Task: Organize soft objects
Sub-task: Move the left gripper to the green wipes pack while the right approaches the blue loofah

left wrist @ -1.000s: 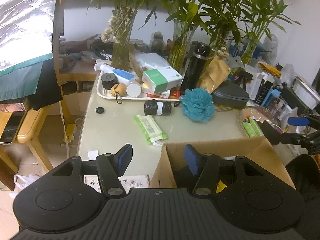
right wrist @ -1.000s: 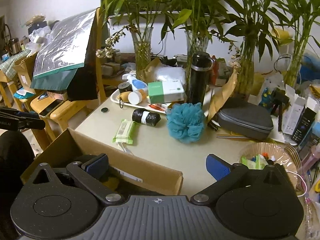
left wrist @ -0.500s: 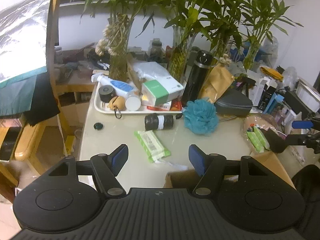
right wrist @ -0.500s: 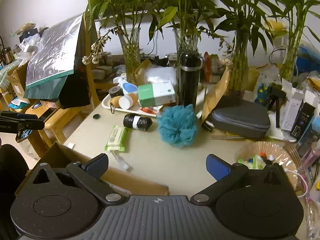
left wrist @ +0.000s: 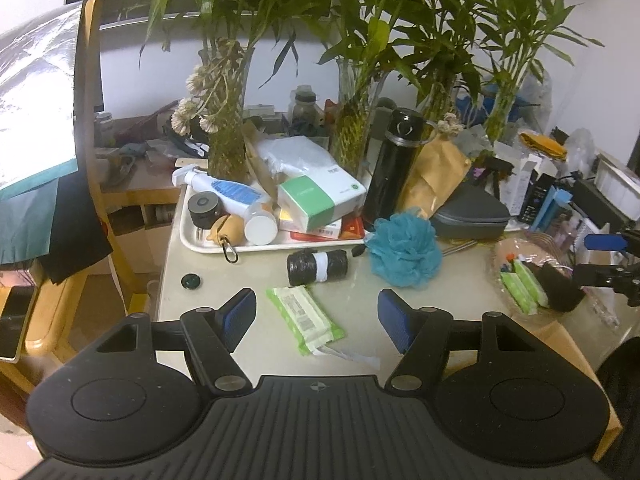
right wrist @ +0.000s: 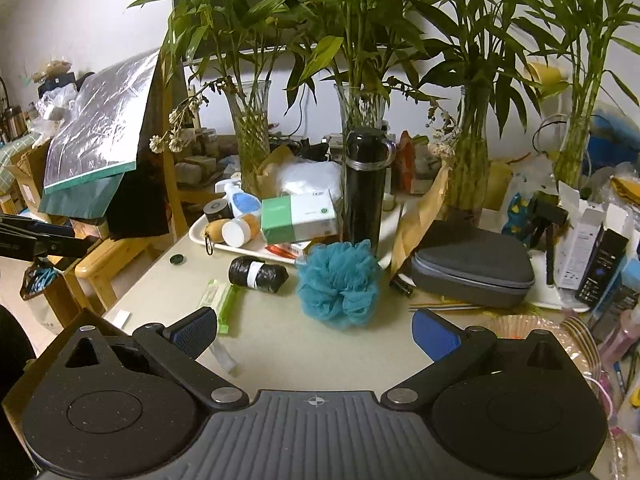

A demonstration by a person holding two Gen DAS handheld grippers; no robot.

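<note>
A teal bath pouf (left wrist: 404, 254) (right wrist: 340, 284) sits mid-table. Left of it lie a black roll with a white band (left wrist: 316, 266) (right wrist: 258, 274) and a green pack of wipes (left wrist: 304, 318) (right wrist: 220, 300). My left gripper (left wrist: 318, 320) hovers open above the wipes pack, which shows between its blue pads without touching them. My right gripper (right wrist: 316, 332) stands wide open just short of the pouf, with nothing between its fingers. Only a corner of the cardboard box (left wrist: 576, 360) shows beside the left gripper's body.
A white tray (left wrist: 192, 236) of bottles and a green-and-white carton stands behind the roll. A black flask (right wrist: 366, 188), glass vases of bamboo and a grey zip case (right wrist: 472, 268) crowd the back. A clear-wrapped basket (left wrist: 524, 280) sits right. Wooden chairs stand left.
Both grippers have moved forward from over the cardboard box toward the items on the table, and the box has slid almost out of view. The left jaws stand a little wider.
</note>
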